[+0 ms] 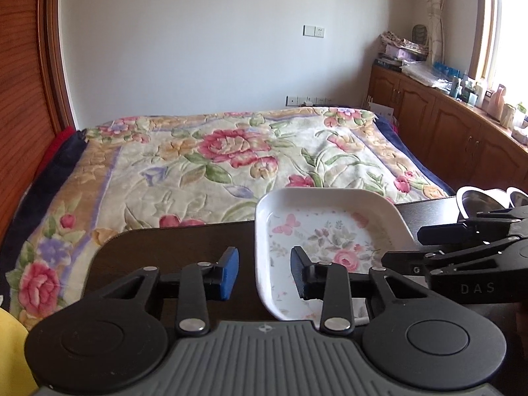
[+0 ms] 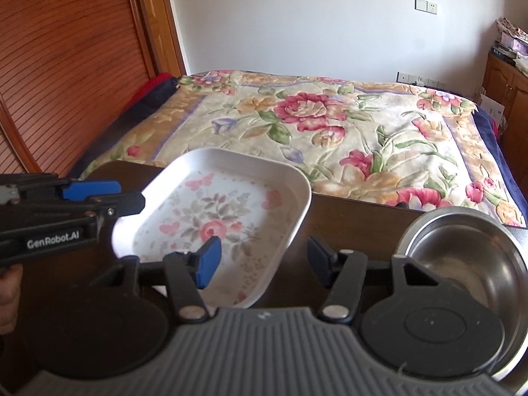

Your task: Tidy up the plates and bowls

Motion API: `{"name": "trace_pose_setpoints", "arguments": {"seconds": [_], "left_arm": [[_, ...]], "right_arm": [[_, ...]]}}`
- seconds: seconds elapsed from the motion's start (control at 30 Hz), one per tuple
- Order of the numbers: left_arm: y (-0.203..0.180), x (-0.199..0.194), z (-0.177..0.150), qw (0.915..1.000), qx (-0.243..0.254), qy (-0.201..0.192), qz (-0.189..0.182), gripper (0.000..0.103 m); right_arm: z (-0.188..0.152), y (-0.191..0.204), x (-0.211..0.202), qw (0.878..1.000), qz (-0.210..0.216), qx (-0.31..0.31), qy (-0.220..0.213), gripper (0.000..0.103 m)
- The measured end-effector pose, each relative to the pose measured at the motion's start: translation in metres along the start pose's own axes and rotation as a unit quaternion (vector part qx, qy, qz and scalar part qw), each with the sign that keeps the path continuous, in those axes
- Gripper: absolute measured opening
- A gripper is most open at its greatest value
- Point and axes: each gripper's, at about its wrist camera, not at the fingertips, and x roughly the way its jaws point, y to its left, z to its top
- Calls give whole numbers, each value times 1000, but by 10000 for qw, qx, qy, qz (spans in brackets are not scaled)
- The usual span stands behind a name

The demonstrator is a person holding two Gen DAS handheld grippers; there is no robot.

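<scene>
1. Straddling the left rim of the square floral plate (image 1: 333, 231), the left gripper (image 1: 264, 272) has its jaws spread wide: its blue-padded finger (image 1: 229, 274) is over the dark table (image 1: 184, 247) outside the plate, its other finger is over the plate's floor, and neither pad presses on the rim (whether either one brushes the plate, I cannot tell).
2. Hanging over the plate's right edge, the right gripper (image 2: 260, 260) is likewise spread wide and grips nothing; one finger is above the printed flowers, the other above bare table to the right of the plate.
3. Resting flat on the table, the plate is white with raised rounded sides and a pink rose and butterfly print inside; it lies between the two grippers, with its far side close to the table's far edge.
4. Sitting on the table just right of the right gripper, a stainless steel bowl (image 2: 468, 247) stands upright and apart from the plate (its near part is hidden behind the gripper body).
5. Showing at the left edge of the right wrist view, a hand (image 2: 10, 293) holds the left gripper's handle.
6. Spreading beyond the table, a bed with a floral blanket (image 1: 231, 155) fills the middle distance.
7. Standing along the right wall under a window, wooden cabinets (image 1: 429, 112) carry assorted clutter.
</scene>
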Motion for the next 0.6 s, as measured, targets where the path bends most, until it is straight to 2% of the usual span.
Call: {"name": "trace_pose_setpoints", "arguments": {"seconds": [0.13,0.2,0.33,0.37,0.6], "left_arm": [[3,8,-2,9999,-67,109,-15,30],[4,10,-3,9998,-93,159,-32,26],[5,14,-5,9996,-148,231,-63,25],[6,16,-5,9995,-158,252,-60,25],[11,19,-6,9993,-240,279,-49,23]], "right_arm": [[-2,-1,4,10000,9,10,76,48],[-3,-1,5,9999,-3,1,105,40],[-4,-2,7,9999,28,30,139,34],[-4,-3,7,9999,67,37,145,30],[-6,-4,6,9999,72,61,130,25]]}}
